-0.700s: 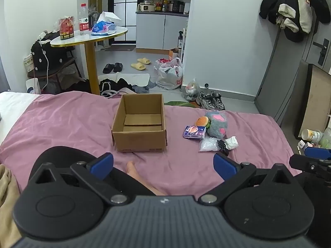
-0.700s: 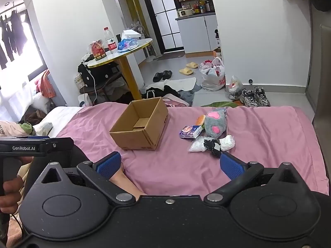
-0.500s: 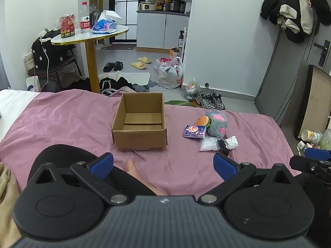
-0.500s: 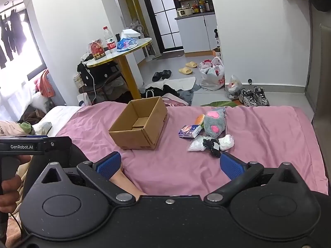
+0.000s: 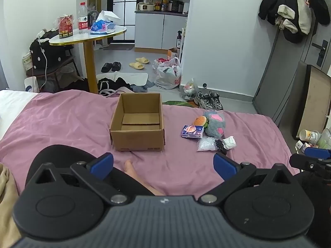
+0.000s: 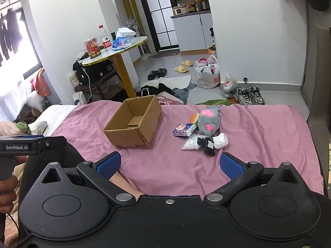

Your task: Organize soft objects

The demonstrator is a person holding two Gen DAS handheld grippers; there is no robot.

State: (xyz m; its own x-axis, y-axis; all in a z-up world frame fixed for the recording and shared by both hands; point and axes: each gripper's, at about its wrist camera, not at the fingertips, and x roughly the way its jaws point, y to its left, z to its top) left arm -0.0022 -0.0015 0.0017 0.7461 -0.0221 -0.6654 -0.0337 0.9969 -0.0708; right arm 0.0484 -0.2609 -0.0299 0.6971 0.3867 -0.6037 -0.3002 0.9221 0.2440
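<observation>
An open cardboard box [image 5: 138, 124] [image 6: 134, 122] stands empty on the pink bedsheet [image 5: 62, 119]. To its right lies a small pile: a grey plush paw [image 5: 214, 124] [image 6: 208, 121], a burger toy [image 5: 199, 121], a tissue pack [image 5: 192, 131] [image 6: 184, 129], a clear bag [image 5: 205, 144], a black item [image 6: 205, 144] and a white wad [image 5: 230, 142] [image 6: 221, 140]. My left gripper [image 5: 163, 163] is open and empty, near the box's front. My right gripper [image 6: 170, 163] is open and empty, short of the pile.
My leg and bare foot [image 5: 130, 166] lie on the bed under the grippers. Beyond the bed's far edge stand a round table [image 5: 89, 37] with a bottle, clothes, slippers, bags and shoes [image 5: 209, 101] on the floor. The right gripper's tip shows at the left wrist view's right edge [image 5: 312, 157].
Both views have shifted slightly; the box and pile sit a little lower and closer. Both grippers stay open and empty.
</observation>
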